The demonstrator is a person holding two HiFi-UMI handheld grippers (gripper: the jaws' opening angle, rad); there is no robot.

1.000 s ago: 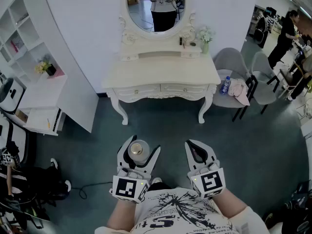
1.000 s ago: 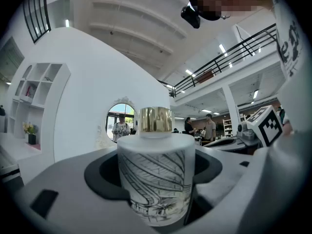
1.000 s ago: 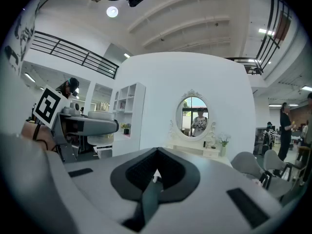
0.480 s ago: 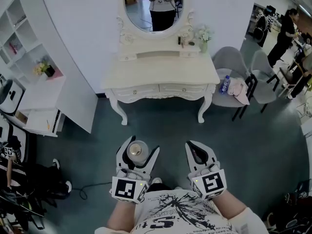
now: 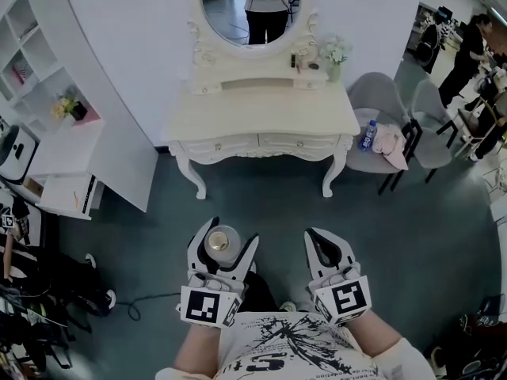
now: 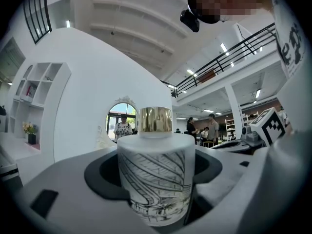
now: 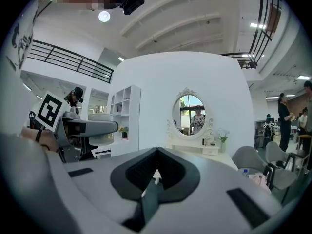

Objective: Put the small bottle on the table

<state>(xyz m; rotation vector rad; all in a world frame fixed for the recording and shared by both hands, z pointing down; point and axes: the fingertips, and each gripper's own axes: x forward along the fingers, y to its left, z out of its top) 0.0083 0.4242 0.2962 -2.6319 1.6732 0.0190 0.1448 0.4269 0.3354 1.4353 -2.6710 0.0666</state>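
Observation:
My left gripper (image 5: pixel 223 240) is shut on a small white bottle (image 5: pixel 223 242) with a gold cap, held upright low in the head view. In the left gripper view the bottle (image 6: pixel 156 172) fills the middle, with a line drawing on its side. My right gripper (image 5: pixel 323 245) stands beside it, shut with nothing in its jaws; its tips meet in the right gripper view (image 7: pixel 157 165). The cream dressing table (image 5: pixel 261 117) with an oval mirror stands ahead across the dark floor, apart from both grippers.
A white shelf unit (image 5: pixel 55 125) stands at the left. Grey chairs (image 5: pixel 380 117) with a water bottle (image 5: pixel 366 135) and pink cloth stand right of the table. Small items and a flower vase (image 5: pixel 335 58) sit on the table's back ledge. People stand at the far right.
The view has shifted slightly toward the dressing table. Both grippers keep their pose, and the bottle stays held in the left one.

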